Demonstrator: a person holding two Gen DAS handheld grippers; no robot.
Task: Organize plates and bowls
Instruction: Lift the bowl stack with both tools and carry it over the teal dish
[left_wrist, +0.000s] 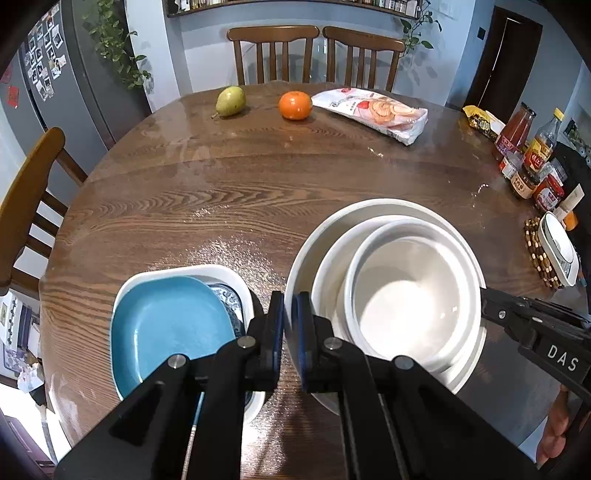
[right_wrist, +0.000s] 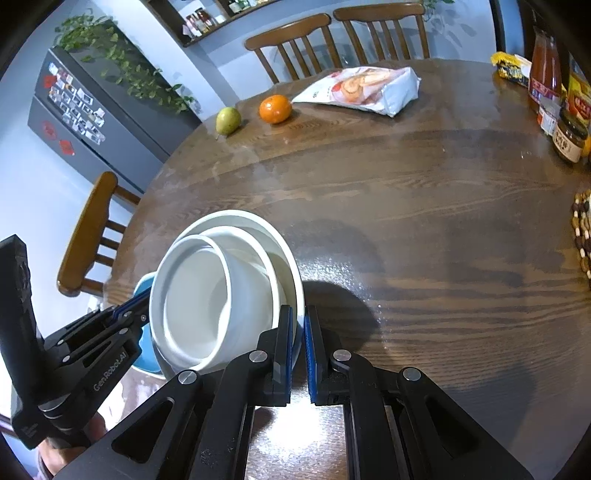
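Left wrist view: left gripper (left_wrist: 290, 325) has its jaws closed on the near-left rim of the large white bowl (left_wrist: 388, 210). Two smaller white bowls are nested inside — the middle bowl (left_wrist: 332, 266) and the inner bowl (left_wrist: 406, 295), glossy, plain, pushed toward 3 o'clock within the stack. At 9 o'clock from the stack, a blue plate (left_wrist: 166, 321) lies on a blue-patterned plate (left_wrist: 231, 299) inside a white rectangular dish (left_wrist: 207, 268), all on the wooden tabletop (left_wrist: 258, 192). Pear (left_wrist: 231, 101), orange (left_wrist: 294, 105) and a snack bag (left_wrist: 373, 110) sit at 12 o'clock; jars and bottles (left_wrist: 524, 155) at 2 o'clock.

Right wrist view: right gripper (right_wrist: 298, 350) has its jaws clamped on the stack's opposite rim — the outer bowl's edge sits between the blue pads (right_wrist: 309, 350). The stack appears tilted, at 10 o'clock from the jaws. The left gripper meets the stack at 9 o'clock.
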